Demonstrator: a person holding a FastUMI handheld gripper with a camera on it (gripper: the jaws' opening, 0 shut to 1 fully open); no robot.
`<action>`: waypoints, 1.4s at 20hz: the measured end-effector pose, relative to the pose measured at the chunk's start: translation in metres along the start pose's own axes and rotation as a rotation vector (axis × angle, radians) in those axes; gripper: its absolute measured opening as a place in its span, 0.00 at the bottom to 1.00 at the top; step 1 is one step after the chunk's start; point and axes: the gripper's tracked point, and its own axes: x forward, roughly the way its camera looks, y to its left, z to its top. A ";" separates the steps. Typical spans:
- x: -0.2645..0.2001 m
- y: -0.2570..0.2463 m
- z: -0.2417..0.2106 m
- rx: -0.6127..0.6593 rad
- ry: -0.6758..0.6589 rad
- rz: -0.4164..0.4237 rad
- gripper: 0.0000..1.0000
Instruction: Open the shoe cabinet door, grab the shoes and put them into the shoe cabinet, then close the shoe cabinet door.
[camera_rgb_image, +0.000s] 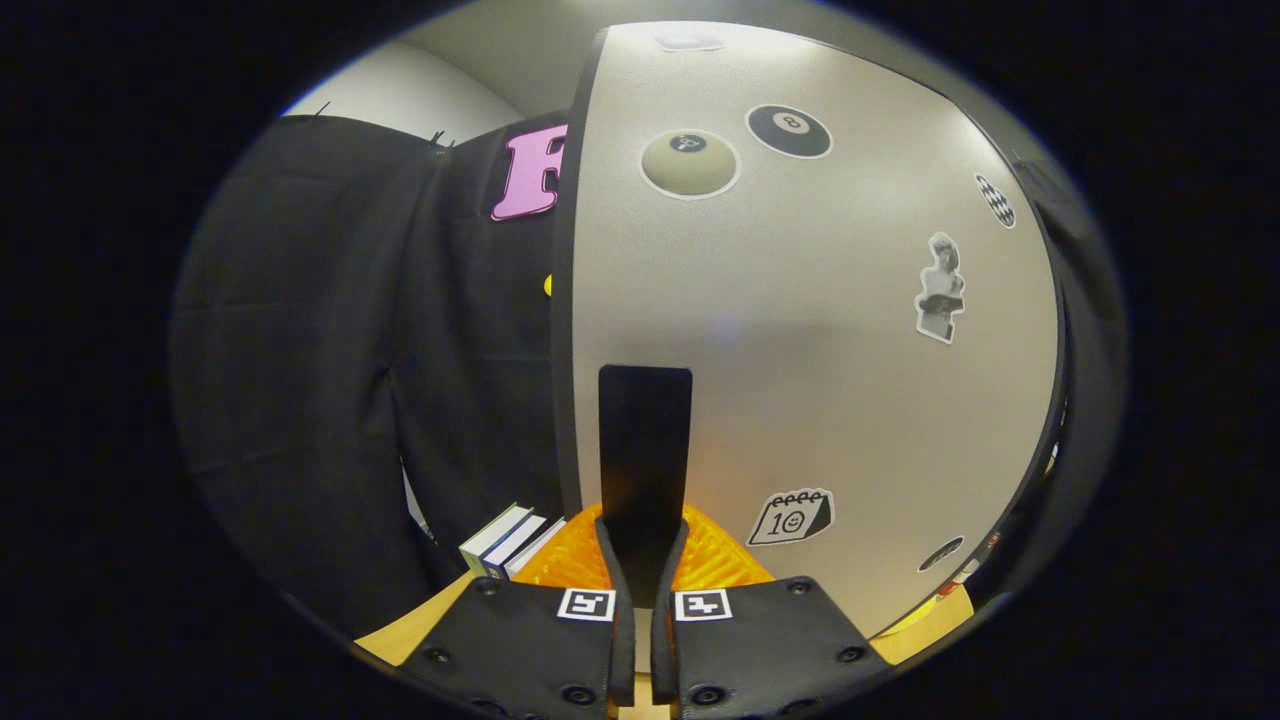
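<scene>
The shoe cabinet door (820, 330) is a pale flat panel with several stickers, and it stands very close in front of me. A black flat handle (645, 440) sticks out from it near its dark left edge (563, 320). My gripper (642, 560) is shut on the lower end of this handle, one finger pressing on each side. Along the door's right edge runs a narrow dark gap (1052, 440); I cannot tell what lies behind it.
A few books (503, 540) stand upright to the left of the fingers on a light wooden surface (420, 630). Black cloth (330, 380) hangs to the left of the door. A strip of the same wooden surface (940, 615) shows at the right.
</scene>
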 end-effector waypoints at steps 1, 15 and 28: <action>-0.006 0.002 0.000 0.007 0.001 0.003 0.08; -0.082 -0.011 -0.002 0.029 -0.011 0.035 0.08; -0.128 -0.042 -0.006 0.060 -0.060 0.011 0.07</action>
